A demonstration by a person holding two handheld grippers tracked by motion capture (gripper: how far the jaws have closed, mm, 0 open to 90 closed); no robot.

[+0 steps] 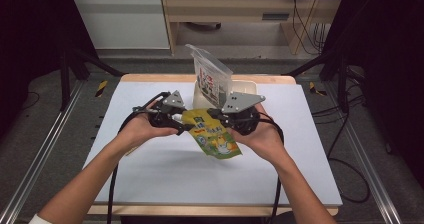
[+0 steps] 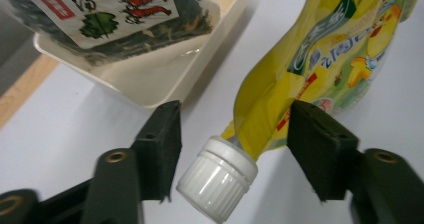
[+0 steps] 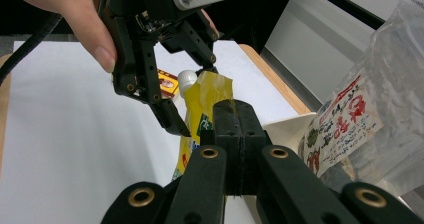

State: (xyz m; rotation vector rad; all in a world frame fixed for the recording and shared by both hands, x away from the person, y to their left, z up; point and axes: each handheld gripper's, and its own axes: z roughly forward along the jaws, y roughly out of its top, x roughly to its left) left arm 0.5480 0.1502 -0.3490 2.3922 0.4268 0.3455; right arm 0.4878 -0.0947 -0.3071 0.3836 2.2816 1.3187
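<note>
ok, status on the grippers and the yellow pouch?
Right hand-held gripper shut on yellow pouch, held above table. Left hand-held gripper open, jaws either side of white cap. Snack bag in tray behind, apart.

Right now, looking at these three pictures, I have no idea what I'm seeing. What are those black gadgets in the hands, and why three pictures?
A person sits at a white table with a black hand-held tool in each hand; each tool ends in tongs with two jaws. One picture comes from a camera above the table, the other two from small cameras riding on each tool. The right tongs are shut on the edge of a yellow pouch with a white cap, lifting it. The left tongs are open, one jaw on each side of the cap, not squeezing it. Behind, a cream tray holds an upright clear packet of something dark.
</note>
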